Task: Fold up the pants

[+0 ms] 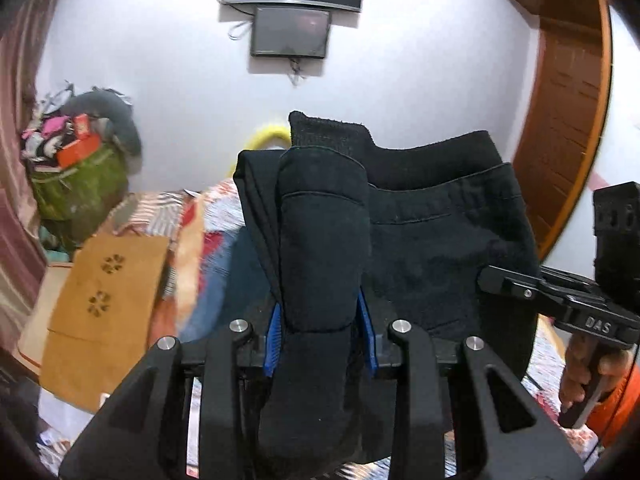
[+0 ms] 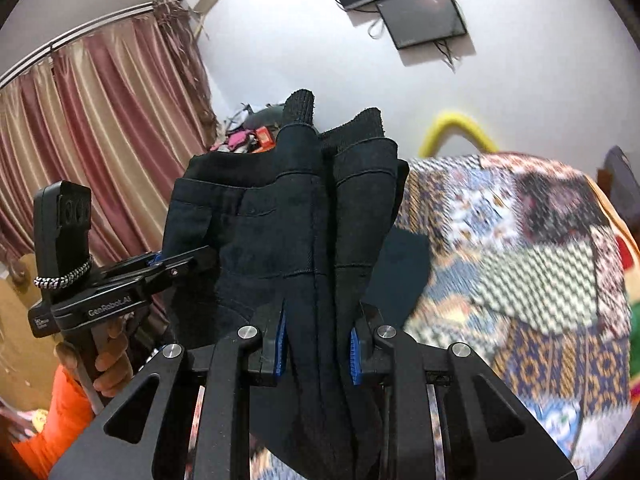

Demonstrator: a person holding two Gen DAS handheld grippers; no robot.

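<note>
Both grippers, left gripper [image 1: 322, 332] and right gripper [image 2: 318, 350], are clenching bunched black pants [image 1: 420, 240] above the patterned bedspread [image 2: 520, 240].

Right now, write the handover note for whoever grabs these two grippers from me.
Left gripper: jaws shut on a bunched fold of the black pants.
Right gripper: jaws shut on the other gathered end of the same pants.
Position: the pants hang in the air between both grippers, above the patterned bedspread, waistband edge up.
Done: garment gathered and lifted by both ends.
Left: lay it flat on the bedspread, finish the folds, release. How many folds are already in cannot be told.
</note>
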